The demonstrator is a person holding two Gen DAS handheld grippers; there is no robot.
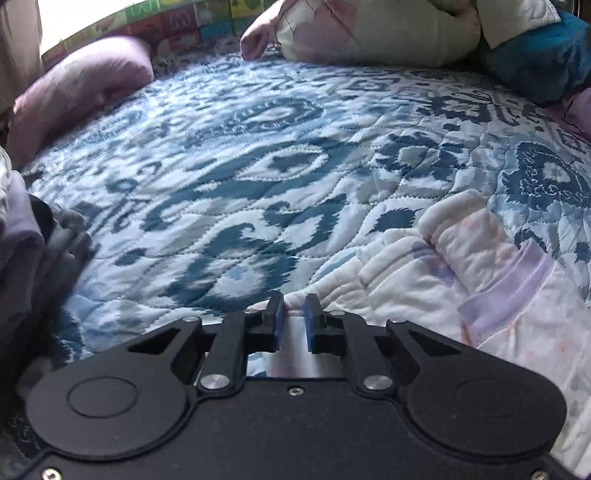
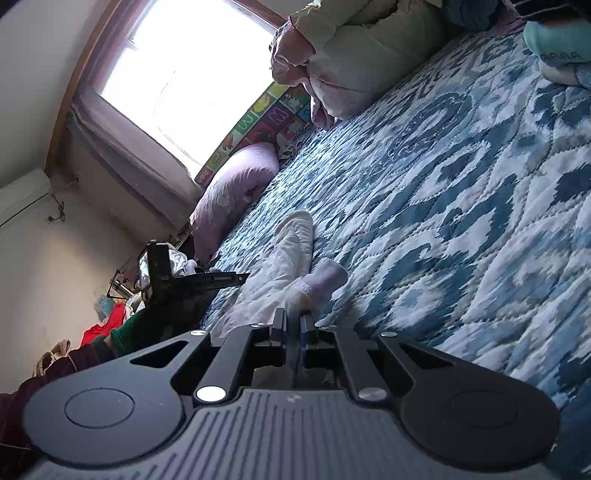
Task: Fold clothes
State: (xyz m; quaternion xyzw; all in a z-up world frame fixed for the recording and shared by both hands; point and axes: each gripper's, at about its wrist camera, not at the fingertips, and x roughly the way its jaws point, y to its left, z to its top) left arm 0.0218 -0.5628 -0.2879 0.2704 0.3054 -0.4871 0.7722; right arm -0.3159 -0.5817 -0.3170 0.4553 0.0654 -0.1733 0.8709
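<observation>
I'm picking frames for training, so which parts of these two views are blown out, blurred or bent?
Right wrist view: the bright window is blown out to white, and the whole scene sits tilted. Left wrist view: the blue-and-white patterned quilt bulges with fisheye curvature, and the dark grey clothes at the left edge are smeared.

Open quilt, crowded edges

The quilt (image 1: 258,177) lies bare mid-bed; pillows (image 1: 369,33) line its far edge, a lilac bolster (image 1: 81,85) its window-side corner.
</observation>
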